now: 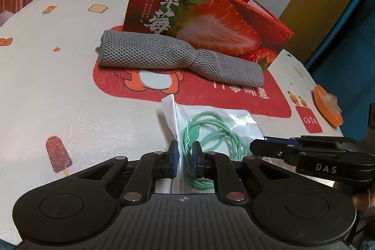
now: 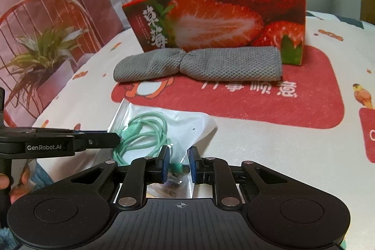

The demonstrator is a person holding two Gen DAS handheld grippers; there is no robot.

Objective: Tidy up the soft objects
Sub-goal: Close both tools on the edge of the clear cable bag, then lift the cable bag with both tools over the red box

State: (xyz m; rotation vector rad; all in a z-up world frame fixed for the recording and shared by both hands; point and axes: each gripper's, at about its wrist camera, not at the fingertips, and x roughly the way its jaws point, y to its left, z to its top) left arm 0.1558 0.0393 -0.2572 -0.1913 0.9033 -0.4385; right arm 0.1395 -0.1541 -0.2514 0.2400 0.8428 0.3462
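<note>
While both tongs reach in from the near edge, a clear plastic bag [image 1: 211, 123] with a coiled green cable [image 1: 211, 132] inside lies on the printed counter [image 1: 70, 86]. The left tongs [image 1: 185, 156] straddle the bag's near edge – blue pads spread a little, plastic and cable between them, though whether they pinch it I cannot tell. The right tongs [image 2: 179, 164] sit likewise around the bag's near corner, pads apart, grip unclear. Farther back a rolled grey cloth [image 2: 199, 65] lies against the front of an open red strawberry box [image 2: 222, 22]. At far right – an orange lid [image 1: 327, 107].
</note>
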